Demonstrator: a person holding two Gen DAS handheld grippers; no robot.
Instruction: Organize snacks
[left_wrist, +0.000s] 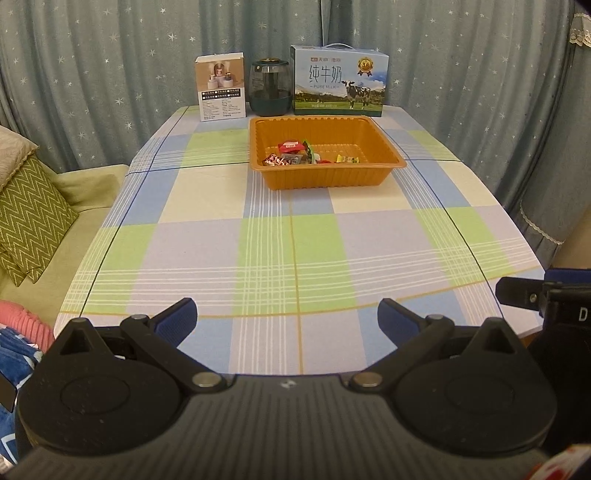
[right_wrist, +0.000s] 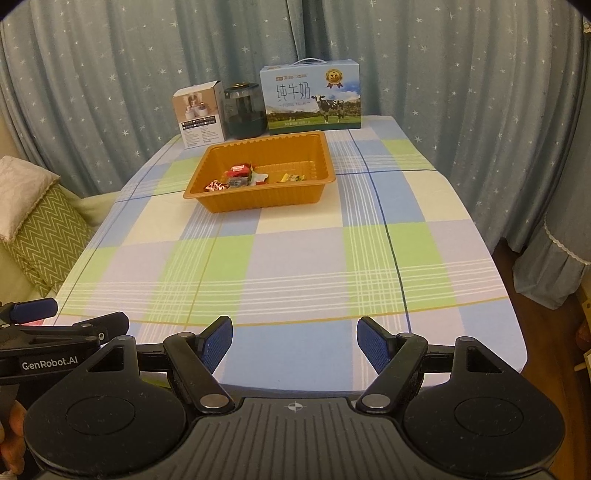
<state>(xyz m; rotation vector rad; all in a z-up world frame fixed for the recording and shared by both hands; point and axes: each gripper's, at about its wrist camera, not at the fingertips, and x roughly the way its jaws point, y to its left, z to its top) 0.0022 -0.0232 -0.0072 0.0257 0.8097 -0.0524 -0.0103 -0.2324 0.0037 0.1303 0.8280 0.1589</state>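
The snacks (left_wrist: 295, 155) all lie inside the orange tray (left_wrist: 384, 162), gathered toward its left and near part: several small wrapped pieces, red, dark, green and yellow. The tray stands on the far half of the checked surface (left_wrist: 295, 258), just in front of a small white box (left_wrist: 221, 88), a dark jar (left_wrist: 269, 86) and a milk carton (left_wrist: 340, 81) lined along the back edge.

No loose snack shows on the cloth in either view; the whole near half of the surface between the tray and the grippers carries nothing. Judged from that, the gathering part of the task looks finished or close to it. Whether pieces remain out of sight, below the cameras or off the sides, cannot be told, and whether the snacks are meant to be sorted further within the tray is not clear from the task wording.

The left gripper (left_wrist: 287, 317) hangs over the near edge of the surface with its jaws spread wide and nothing between them. The right gripper (right_wrist: 294, 341) sits beside it, jaws also well apart and empty. Both are well apart from the tray. A cushion (left_wrist: 29, 218) and a sofa lie off to the left.
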